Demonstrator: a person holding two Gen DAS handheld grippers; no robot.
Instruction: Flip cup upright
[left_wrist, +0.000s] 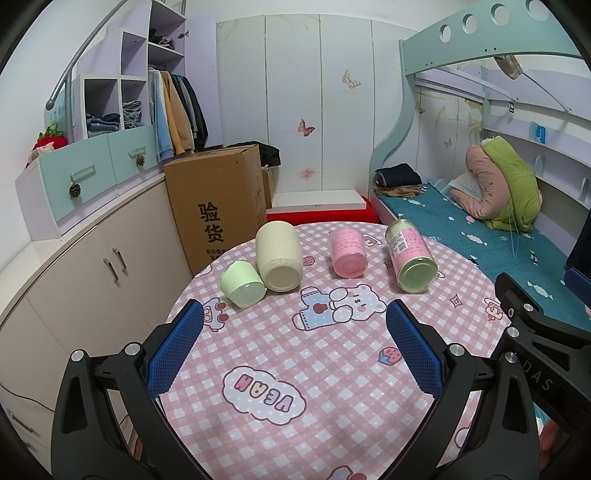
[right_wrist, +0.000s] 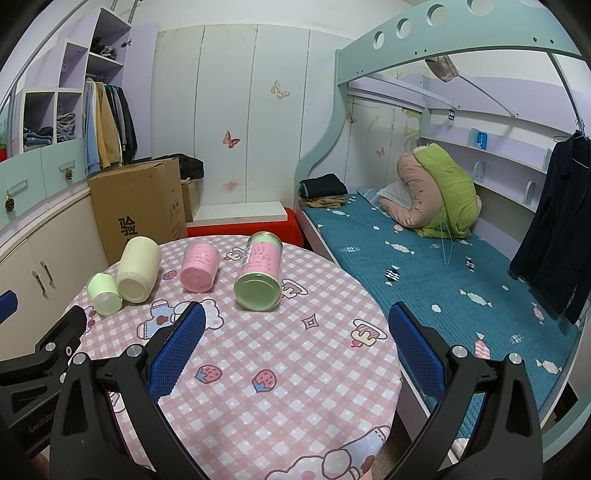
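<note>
L gripper (left_wrist: 295, 343) released, empty | R gripper (right_wrist: 297, 345) released, empty | 4 cups on their sides, ahead of both, bases toward grippers, long axes running away | green cup (left_wrist: 243, 283) ahead-left of L, touching cream cup (left_wrist: 279, 258) | jar (right_wrist: 259, 276) just ahead of R, nearest

Evenly lit, soft indoor light, cool cast. Faint shadows only. No glare. Sharp at centre, slightly soft toward rims. Strong fisheye bending of straight lines, black vignette in all corners.
</note>
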